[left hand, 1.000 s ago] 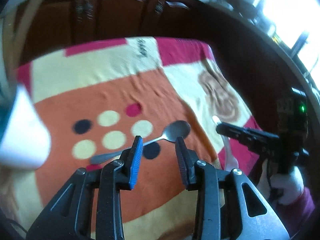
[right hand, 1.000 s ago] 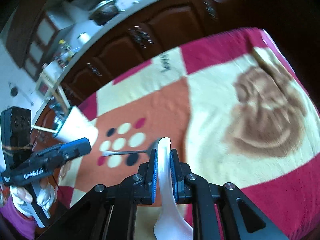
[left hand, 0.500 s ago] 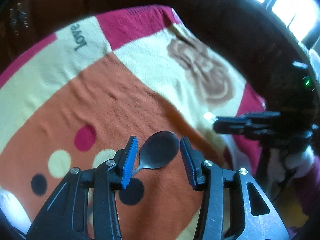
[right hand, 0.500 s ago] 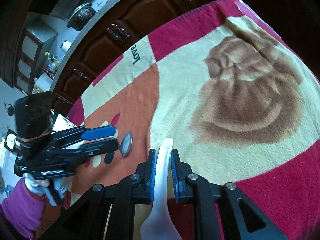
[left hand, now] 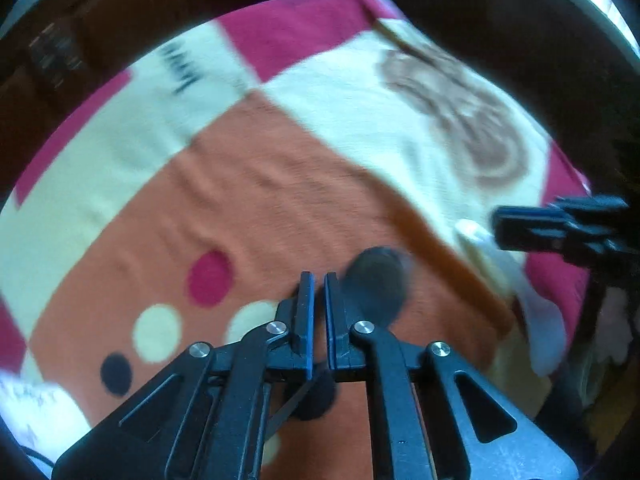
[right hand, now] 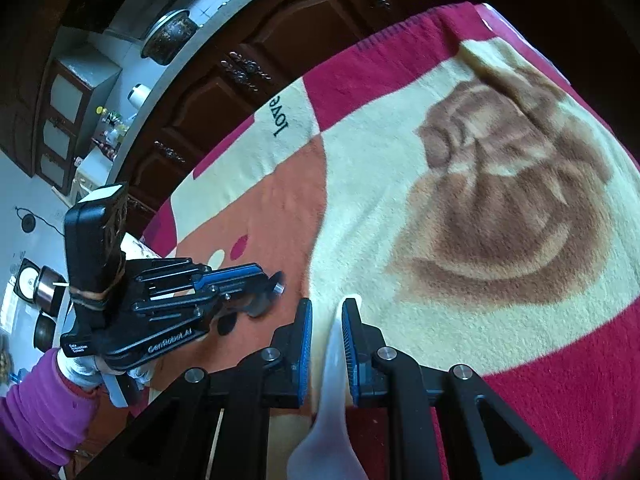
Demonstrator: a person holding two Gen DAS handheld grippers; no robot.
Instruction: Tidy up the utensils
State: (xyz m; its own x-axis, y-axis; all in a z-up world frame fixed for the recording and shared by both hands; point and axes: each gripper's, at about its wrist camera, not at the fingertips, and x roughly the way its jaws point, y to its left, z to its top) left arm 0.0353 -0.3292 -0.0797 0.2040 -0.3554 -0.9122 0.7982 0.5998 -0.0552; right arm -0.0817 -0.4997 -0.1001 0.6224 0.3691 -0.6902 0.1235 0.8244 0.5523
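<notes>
My left gripper [left hand: 316, 280] is shut on the handle of a metal spoon [left hand: 376, 284]; its dark bowl sticks out just right of the fingertips, over the orange patch of the blanket. In the right wrist view the left gripper [right hand: 256, 276] holds the metal spoon [right hand: 260, 304] just above the cloth. My right gripper [right hand: 326, 312] has its jaws parted; a white plastic spoon [right hand: 332, 396] lies between them, against the right pad. The white spoon [left hand: 536, 320] also shows in the left wrist view under the right gripper [left hand: 500, 228].
A patterned blanket [right hand: 440, 340] covers the table, with dots, a brown bear print and the word "love". A white paper cup [left hand: 32, 408] stands at the near left. Dark wooden cabinets [right hand: 224, 80] and a counter with pots lie beyond the far edge.
My left gripper has shut on the metal spoon's handle and raised it. My right gripper's jaws have opened a little around the white spoon.
</notes>
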